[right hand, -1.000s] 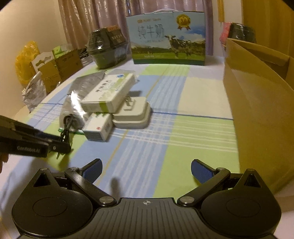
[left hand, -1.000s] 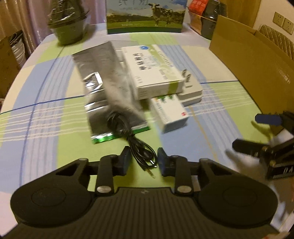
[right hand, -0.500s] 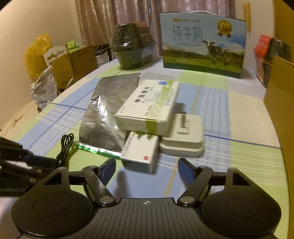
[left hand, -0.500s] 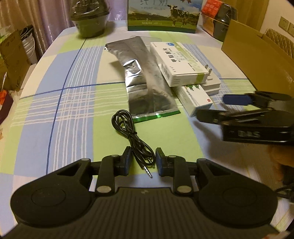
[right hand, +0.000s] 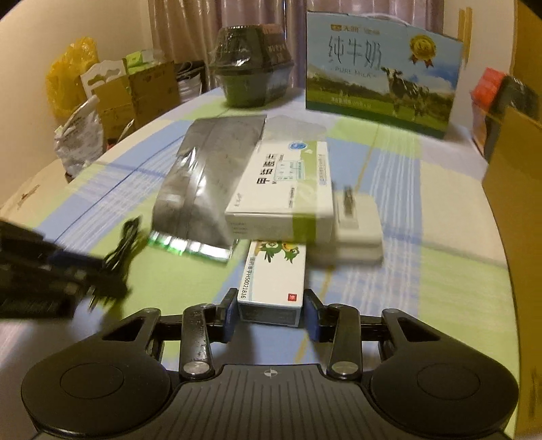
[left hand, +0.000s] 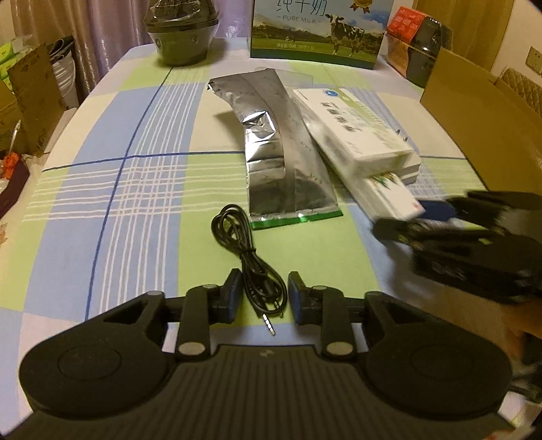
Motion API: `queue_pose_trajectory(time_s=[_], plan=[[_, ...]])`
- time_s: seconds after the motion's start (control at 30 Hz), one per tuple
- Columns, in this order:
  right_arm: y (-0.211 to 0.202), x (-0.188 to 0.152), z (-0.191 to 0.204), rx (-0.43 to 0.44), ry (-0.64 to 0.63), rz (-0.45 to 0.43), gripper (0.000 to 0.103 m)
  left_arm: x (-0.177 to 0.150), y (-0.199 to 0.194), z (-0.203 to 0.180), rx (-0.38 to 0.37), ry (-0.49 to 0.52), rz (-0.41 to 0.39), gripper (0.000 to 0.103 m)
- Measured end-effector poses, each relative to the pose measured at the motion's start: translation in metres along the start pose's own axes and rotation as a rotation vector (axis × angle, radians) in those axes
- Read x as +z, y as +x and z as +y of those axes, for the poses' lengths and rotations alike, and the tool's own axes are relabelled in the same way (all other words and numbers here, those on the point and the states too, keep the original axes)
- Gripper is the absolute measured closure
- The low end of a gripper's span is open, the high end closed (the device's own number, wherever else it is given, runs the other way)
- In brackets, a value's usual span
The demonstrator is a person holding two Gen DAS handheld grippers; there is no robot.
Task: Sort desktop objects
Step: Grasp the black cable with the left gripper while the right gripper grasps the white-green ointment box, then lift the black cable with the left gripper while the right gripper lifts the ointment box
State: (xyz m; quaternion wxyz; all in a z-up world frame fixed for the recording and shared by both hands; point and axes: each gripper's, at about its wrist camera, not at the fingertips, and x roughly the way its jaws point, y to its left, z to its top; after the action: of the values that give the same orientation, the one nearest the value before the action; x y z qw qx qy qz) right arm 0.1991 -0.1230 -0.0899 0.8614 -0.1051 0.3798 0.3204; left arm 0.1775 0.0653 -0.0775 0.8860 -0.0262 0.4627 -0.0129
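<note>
A coiled black cable [left hand: 237, 233] lies on the checked tablecloth, its plug end between the pads of my left gripper [left hand: 264, 298], which is shut on it. My right gripper [right hand: 270, 306] is closing on a small medicine box [right hand: 274, 270] with a green cartoon print, and both pads meet its sides. That box sticks out from under a larger white and green box [right hand: 284, 189], which rests on a silver foil bag [right hand: 200, 182] and a white charger [right hand: 355, 230]. In the left wrist view the right gripper [left hand: 399, 218] is at the small box [left hand: 389, 196].
An open cardboard box [left hand: 474, 111] stands at the table's right side. A milk carton [left hand: 318, 30] and a dark wrapped bowl [left hand: 183, 37] stand at the far edge. Boxes and bags sit on the floor beyond the left edge.
The right gripper came in from the right to the small box and its jaws narrowed from wide open onto it. The left gripper drew the cable off the foil bag, then kept still.
</note>
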Motion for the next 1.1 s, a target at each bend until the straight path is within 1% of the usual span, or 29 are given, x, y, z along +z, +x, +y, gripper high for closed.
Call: queue_pose_trajectory(time_s=[0.1, 0.2, 0.4, 0.5, 0.57, 0.63, 0.7, 0.73, 0.83, 0.9, 1.0, 1.1], plan=[[-0.024, -0.018, 0.002, 0.005, -0.014, 0.022, 0.067, -0.006, -0.006, -0.007, -0.012, 0.005, 0.012, 0.081], [-0.048, -0.038, 0.000, 0.003, 0.002, 0.044, 0.067, -0.015, -0.014, -0.017, -0.038, 0.022, 0.023, 0.081], [-0.096, -0.080, -0.005, -0.048, 0.050, 0.054, 0.067, -0.045, -0.039, -0.050, -0.132, 0.039, 0.035, 0.081], [-0.110, -0.095, -0.005, -0.064, 0.073, 0.053, 0.066, -0.060, -0.048, -0.066, -0.147, 0.064, 0.032, 0.081], [-0.117, -0.098, -0.004, -0.078, 0.069, 0.044, 0.065, -0.068, -0.052, -0.073, -0.143, 0.079, 0.027, 0.081], [-0.121, -0.097, -0.005, -0.077, 0.077, 0.037, 0.059, -0.071, -0.055, -0.076, -0.129, 0.103, 0.020, 0.081], [-0.124, -0.096, -0.007, -0.083, 0.094, 0.020, 0.043, -0.072, -0.056, -0.074, -0.123, 0.082, 0.015, 0.080], [-0.125, -0.096, -0.008, -0.085, 0.102, 0.006, 0.041, -0.071, -0.056, -0.073, -0.125, 0.065, 0.012, 0.080], [-0.125, -0.097, -0.006, -0.092, 0.093, -0.020, 0.039, -0.071, -0.055, -0.068, -0.114, 0.014, -0.013, 0.075], [-0.123, -0.098, -0.005, -0.092, 0.084, -0.025, 0.039, -0.069, -0.053, -0.065, -0.113, -0.023, -0.022, 0.071], [-0.121, -0.098, -0.006, -0.086, 0.090, -0.030, 0.038, -0.065, -0.049, -0.059, -0.119, -0.066, -0.034, 0.070], [-0.119, -0.097, -0.005, -0.080, 0.085, -0.047, 0.038, -0.063, -0.047, -0.059, -0.106, -0.064, -0.044, 0.070]])
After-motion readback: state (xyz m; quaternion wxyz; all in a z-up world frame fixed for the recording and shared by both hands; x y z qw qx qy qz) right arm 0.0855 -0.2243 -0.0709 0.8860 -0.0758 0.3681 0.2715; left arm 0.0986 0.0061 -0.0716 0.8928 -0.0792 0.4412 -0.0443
